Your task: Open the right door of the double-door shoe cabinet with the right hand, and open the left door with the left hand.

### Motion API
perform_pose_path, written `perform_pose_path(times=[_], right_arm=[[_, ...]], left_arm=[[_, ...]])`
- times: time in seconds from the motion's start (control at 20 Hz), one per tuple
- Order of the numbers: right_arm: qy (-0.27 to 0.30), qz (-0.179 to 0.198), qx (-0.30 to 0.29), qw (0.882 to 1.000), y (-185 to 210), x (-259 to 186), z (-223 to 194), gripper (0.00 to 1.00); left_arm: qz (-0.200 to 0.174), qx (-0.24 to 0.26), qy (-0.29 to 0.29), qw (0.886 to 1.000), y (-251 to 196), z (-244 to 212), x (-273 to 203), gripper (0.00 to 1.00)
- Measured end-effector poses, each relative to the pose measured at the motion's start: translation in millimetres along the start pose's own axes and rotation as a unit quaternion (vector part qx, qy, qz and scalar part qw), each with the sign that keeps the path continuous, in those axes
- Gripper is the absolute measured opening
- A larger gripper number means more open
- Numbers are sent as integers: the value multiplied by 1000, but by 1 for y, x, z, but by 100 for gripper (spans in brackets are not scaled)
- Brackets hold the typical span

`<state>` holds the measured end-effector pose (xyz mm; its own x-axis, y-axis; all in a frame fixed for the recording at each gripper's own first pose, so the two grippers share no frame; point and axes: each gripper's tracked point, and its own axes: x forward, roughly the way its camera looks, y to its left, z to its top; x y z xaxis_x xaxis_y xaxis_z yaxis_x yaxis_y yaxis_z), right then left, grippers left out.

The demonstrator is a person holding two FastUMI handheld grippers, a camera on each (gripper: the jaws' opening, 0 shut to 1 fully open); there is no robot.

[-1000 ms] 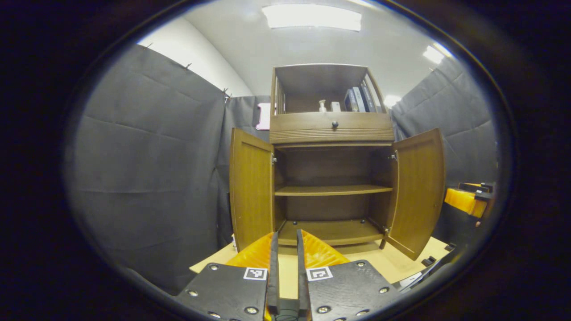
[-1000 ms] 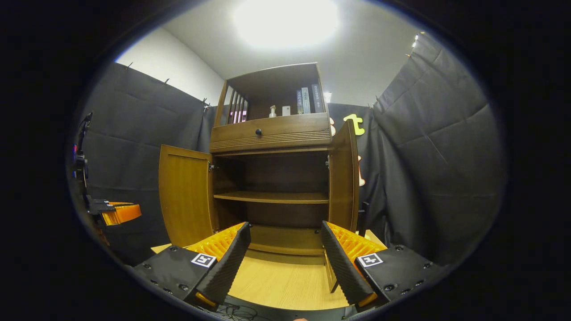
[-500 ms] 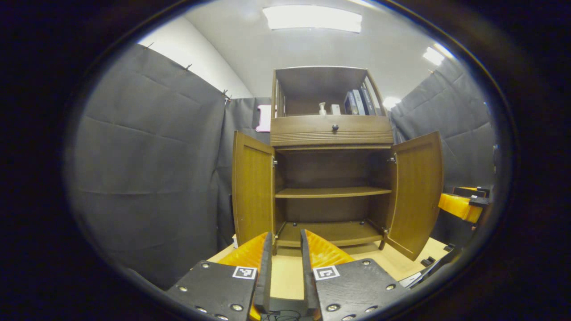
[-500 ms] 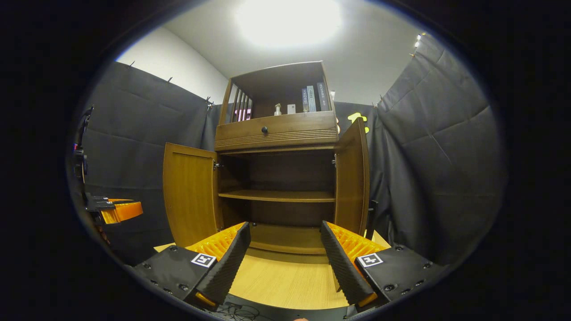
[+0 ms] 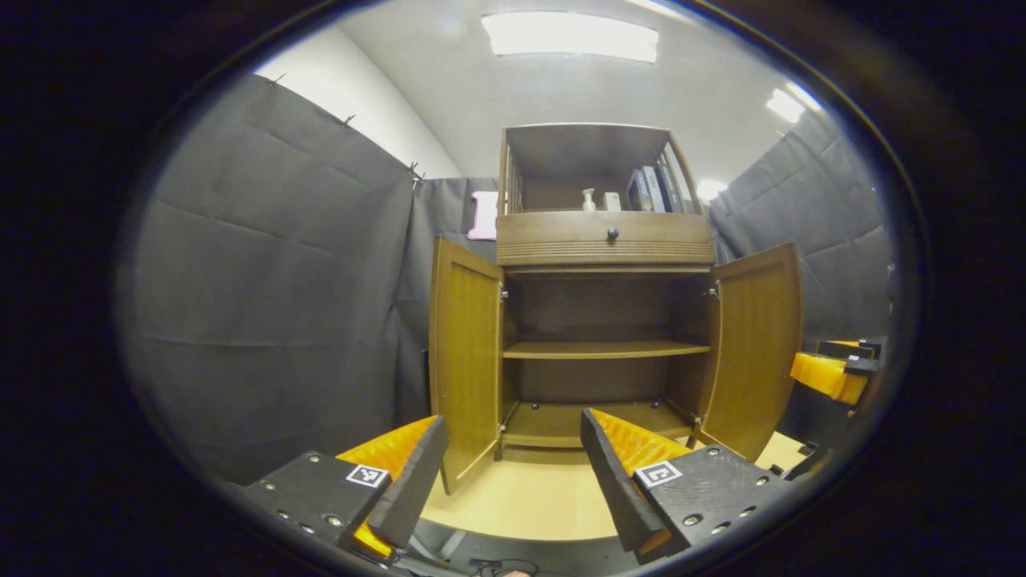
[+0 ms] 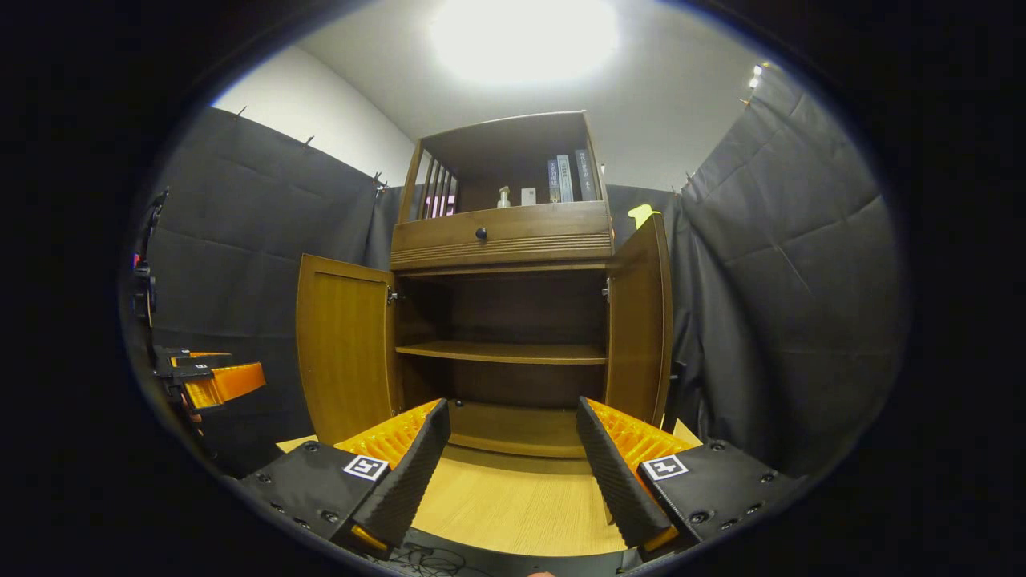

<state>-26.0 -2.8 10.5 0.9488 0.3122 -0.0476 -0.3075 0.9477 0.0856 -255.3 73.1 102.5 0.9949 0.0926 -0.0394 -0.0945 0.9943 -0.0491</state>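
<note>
Where doors (image 5: 467, 361) gape, books (image 5: 651, 188) sit above.

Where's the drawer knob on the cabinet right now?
In the left gripper view the drawer knob sits centred on the drawer front, just above the open lower compartment and below the top shelf holding the books.

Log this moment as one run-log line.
left door: open | right door: open | left gripper: open | right gripper: open
</note>
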Motion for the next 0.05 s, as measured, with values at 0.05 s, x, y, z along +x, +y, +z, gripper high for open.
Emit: perform_pose_path(times=[0.05], right_arm=[[0,0,0,1000,1,0,0,99]], left_arm=[[0,-1,0,1000,1,-1,0,33]])
